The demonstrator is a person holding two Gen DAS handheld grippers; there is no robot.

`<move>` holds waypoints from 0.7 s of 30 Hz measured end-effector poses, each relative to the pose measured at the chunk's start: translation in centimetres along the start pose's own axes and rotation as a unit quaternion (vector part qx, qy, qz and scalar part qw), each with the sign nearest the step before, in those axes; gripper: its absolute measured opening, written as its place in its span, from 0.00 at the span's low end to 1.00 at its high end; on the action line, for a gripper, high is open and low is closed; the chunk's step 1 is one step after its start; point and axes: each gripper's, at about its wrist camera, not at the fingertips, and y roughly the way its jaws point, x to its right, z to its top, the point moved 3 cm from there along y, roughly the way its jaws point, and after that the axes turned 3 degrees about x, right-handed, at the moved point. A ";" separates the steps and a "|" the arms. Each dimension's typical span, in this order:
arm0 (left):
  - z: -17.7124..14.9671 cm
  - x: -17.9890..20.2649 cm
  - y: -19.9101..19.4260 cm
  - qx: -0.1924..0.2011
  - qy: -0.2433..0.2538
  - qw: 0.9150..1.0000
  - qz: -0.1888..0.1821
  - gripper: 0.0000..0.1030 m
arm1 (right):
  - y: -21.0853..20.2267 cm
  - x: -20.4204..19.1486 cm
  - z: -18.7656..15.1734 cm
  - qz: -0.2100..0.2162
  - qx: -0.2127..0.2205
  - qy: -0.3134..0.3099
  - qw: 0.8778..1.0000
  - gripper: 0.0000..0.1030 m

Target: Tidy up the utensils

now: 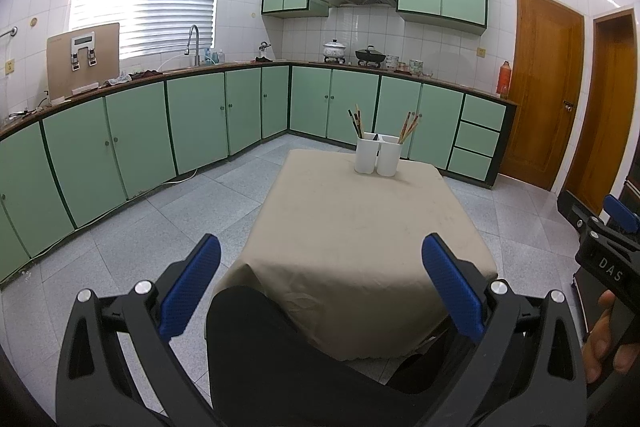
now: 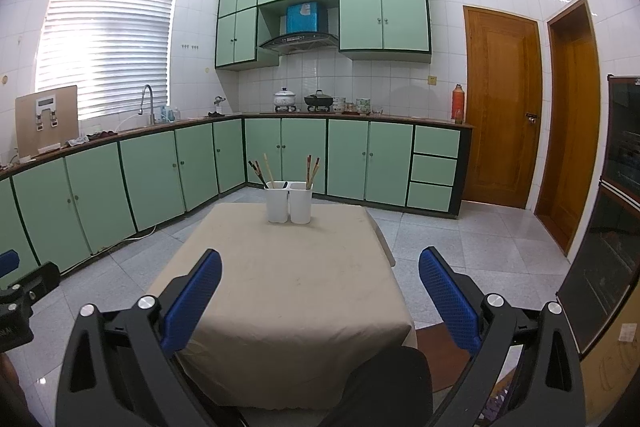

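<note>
Hanging at the near edge of the table [image 2: 288,291], both grippers are spread wide with nothing between their blue pads. In the left wrist view the left gripper [image 1: 320,287] fills the bottom of the frame, its pads framing the beige cloth, and a dark-clad knee [image 1: 256,331] pushes up under the cloth's near hem at lower centre. The right gripper [image 2: 320,301] sits likewise along the bottom of its own view; in the left view it shows only at the far right edge, held by a hand [image 1: 604,339], well clear of the table's right side. The holder [image 2: 289,202], two white cups touching side by side, stands at the table's far edge, upper centre in both views. Chopsticks [image 2: 262,169] lean out of the left cup toward the upper left, and a second bunch [image 2: 312,169] rises from the right cup, tilted to the right. Between the pads and the holder the cloth lies bare, with a few faint marks. Open floor [image 2: 460,239] runs around the table's left, right and far sides, up to the green cabinets [image 2: 160,171] in the background and the wooden doors [image 2: 500,107] at right. A dark glass-fronted cabinet [image 2: 612,227] lines the right edge of the right wrist view.
</note>
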 end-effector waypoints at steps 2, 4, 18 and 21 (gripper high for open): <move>0.1 0.1 0.0 0.000 0.000 1.000 0.001 0.95 | 0.1 0.0 -0.1 0.001 -0.002 0.000 1.000 0.94; 0.1 0.1 -0.1 0.000 0.000 1.000 0.001 0.95 | 0.2 0.0 0.0 0.001 -0.002 0.000 1.000 0.94; 0.4 0.4 -0.3 0.003 0.000 1.000 0.001 0.95 | 0.4 -0.2 -0.1 0.000 -0.001 0.000 1.000 0.94; 0.4 0.4 -0.3 0.002 0.000 1.000 0.002 0.95 | 0.5 -0.2 -0.1 0.000 -0.001 -0.001 1.000 0.94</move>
